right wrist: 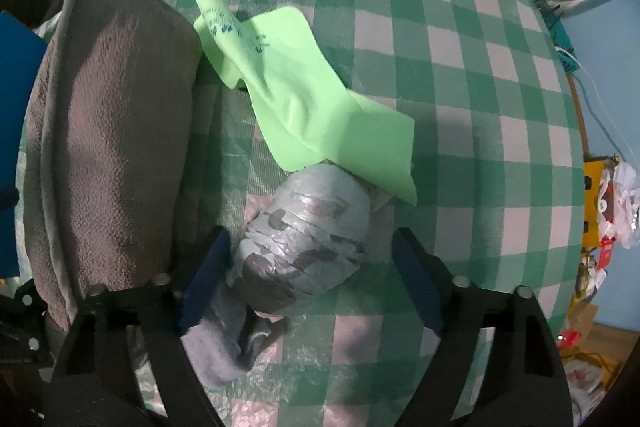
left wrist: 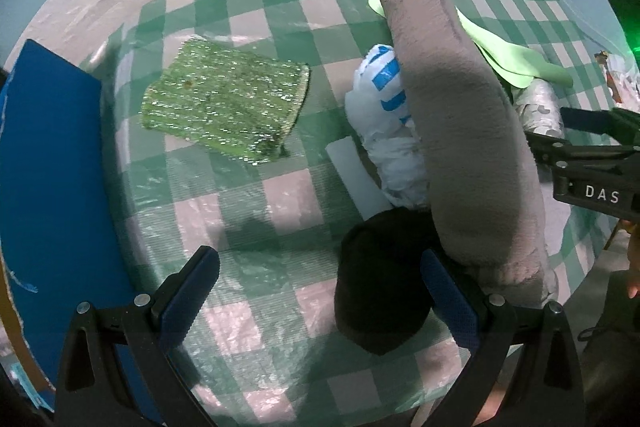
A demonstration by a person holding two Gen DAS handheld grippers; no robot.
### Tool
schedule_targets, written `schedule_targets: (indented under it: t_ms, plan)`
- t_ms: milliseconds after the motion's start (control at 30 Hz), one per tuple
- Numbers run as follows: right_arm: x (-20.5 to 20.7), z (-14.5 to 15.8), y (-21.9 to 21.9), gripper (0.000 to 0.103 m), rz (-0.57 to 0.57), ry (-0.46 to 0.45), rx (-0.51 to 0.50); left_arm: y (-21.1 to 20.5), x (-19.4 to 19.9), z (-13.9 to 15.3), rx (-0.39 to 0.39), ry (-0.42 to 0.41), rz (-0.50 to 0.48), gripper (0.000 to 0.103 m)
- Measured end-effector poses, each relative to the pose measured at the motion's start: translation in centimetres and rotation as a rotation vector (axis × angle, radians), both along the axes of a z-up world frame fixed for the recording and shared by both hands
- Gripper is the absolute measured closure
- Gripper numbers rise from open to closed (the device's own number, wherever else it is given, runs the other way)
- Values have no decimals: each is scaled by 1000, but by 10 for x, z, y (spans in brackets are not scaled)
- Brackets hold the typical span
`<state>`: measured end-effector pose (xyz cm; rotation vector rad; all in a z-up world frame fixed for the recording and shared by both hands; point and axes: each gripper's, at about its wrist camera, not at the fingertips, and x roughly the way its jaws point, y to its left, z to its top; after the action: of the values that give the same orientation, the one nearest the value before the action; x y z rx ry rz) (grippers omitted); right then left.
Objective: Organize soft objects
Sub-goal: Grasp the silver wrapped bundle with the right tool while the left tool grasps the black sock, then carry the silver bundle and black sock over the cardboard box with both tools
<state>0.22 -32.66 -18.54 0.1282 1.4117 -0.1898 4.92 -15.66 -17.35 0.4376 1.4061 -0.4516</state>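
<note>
from my left wrist view, my left gripper (left wrist: 318, 301) hangs wide open over the green checked tablecloth (left wrist: 256, 211), with only cloth between its fingers; the black soft bundle (left wrist: 380, 279) sits just beside and partly behind the inner finger, and i can't tell whether it touches it. further out lie the sparkly green sponge pad (left wrist: 226, 103), on its own, and a white and blue plastic bag (left wrist: 384, 115) pressed up against the tall grey plush cushion (left wrist: 452, 131), which stands on edge and splits the table in two. a white card (left wrist: 356, 175) pokes out from under the bag. nothing here looks gathered or stacked, so i judge the sorting is barely begun on this side. from my right wrist view, my right gripper (right wrist: 310, 279) stands open with the taped grey bundle (right wrist: 304, 247) between its fingers; the left finger seems to brush the bundle, the right finger stands clear, so i have no hold on it yet. the light green cloth (right wrist: 308, 99) drapes over the bundle's far end, and a grey sock (right wrist: 224, 347) lies loose at its near end. the cushion rises on the left of this view. as i judge it, every soft thing is left to place, and this bundle looks to be my first pick.
</note>
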Motion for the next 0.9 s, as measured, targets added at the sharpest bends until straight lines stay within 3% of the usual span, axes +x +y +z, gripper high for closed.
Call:
schedule_targets:
  t_ms: [100,200,300,367,600,900]
  plan:
    - [-1,-5,-2,37,14,2,43,-5,-1,-2,-19,9,-5,7]
    - [-4,-3,0,42,41,-8,37,-8,-2,-3,-54,40,-3,24]
    - [-7,1,2,45,58,-22,36,-7,1,-1,-97,75,8,46]
    - [-8,6,1,45,65,-33,38,-9,-5,2,-119,92,10,66]
    - [-10,30,8,46,99,-73,31,-6,-11,13,-131,78,0,75]
    - [-15,60,21,46,107,-114,33,9,-6,32,-155,38,43,76]
